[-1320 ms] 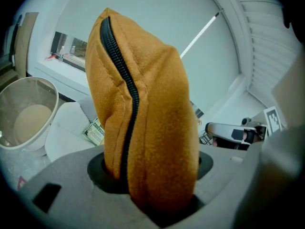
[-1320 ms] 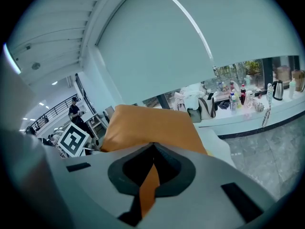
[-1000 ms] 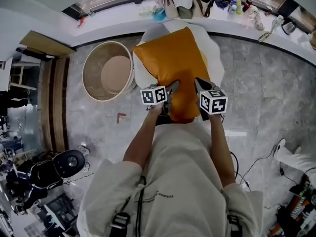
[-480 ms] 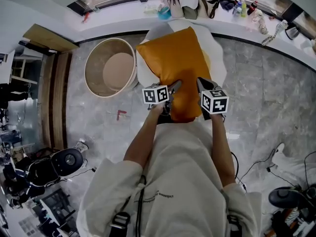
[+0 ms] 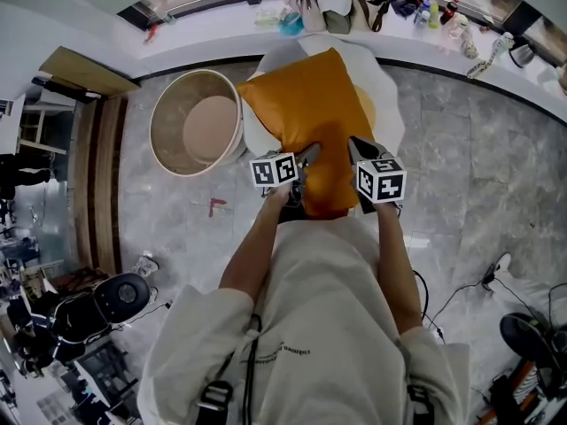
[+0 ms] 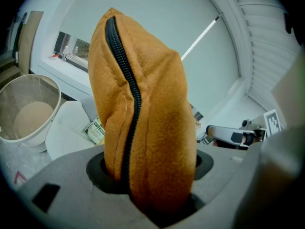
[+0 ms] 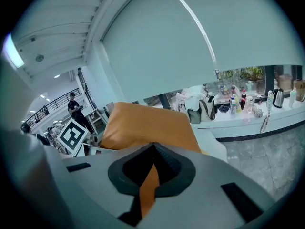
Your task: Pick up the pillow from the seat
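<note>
Orange pillow (image 5: 310,113) gripped at its near edge by both tongs, over the white seat (image 5: 387,104).
Left tongs (image 5: 307,158) are clenched on the zipper side, right tongs (image 5: 356,150) on a thin fold. Open marble floor (image 5: 478,149) lies to the right. A round tub (image 5: 195,127) stands just beside the seat at left, with a cluttered counter (image 5: 213,25) beyond. Whether the pillow's far corner touches the seat cannot be told. The person's torso hides its near edge.

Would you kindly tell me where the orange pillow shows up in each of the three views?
Head view: pillow, upper centre.
Left gripper view: pillow fills the centre, zipper toward the camera.
Right gripper view: pillow, centre-left.
Shared landmark: the white seat.
</note>
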`<state>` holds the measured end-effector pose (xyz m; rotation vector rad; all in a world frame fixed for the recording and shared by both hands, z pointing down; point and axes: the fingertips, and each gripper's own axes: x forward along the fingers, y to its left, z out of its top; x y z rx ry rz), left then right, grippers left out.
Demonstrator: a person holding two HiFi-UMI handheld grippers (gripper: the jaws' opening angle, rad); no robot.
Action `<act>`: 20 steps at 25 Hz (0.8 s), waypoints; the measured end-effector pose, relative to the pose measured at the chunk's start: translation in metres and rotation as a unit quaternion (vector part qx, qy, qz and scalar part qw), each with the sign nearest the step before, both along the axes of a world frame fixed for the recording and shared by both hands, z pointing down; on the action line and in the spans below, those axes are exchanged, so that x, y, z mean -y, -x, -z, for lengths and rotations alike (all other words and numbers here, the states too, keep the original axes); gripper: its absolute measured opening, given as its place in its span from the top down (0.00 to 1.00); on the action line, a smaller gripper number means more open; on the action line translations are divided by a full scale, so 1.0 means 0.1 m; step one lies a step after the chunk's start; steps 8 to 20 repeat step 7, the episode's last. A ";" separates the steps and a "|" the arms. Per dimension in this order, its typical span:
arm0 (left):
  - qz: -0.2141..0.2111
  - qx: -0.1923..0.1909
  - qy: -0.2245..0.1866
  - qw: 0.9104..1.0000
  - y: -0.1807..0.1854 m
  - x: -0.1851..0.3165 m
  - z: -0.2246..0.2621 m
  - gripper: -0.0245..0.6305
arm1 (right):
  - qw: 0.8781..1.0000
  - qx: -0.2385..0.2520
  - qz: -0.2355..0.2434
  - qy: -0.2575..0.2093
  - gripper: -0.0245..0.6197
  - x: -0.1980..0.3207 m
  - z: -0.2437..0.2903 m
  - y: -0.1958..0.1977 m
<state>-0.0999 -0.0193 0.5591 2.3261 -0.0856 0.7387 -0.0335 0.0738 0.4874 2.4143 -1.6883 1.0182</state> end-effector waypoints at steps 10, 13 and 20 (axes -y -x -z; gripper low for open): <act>-0.006 -0.005 0.006 1.000 -0.04 -0.07 0.04 0.54 | 1.000 0.002 0.002 0.006 0.95 -0.05 -0.01 0.01; -0.006 -0.005 0.006 1.000 -0.04 -0.07 0.04 0.54 | 1.000 0.002 0.002 0.006 0.95 -0.05 -0.01 0.01; -0.006 -0.005 0.006 1.000 -0.04 -0.07 0.04 0.54 | 1.000 0.002 0.002 0.006 0.95 -0.05 -0.01 0.01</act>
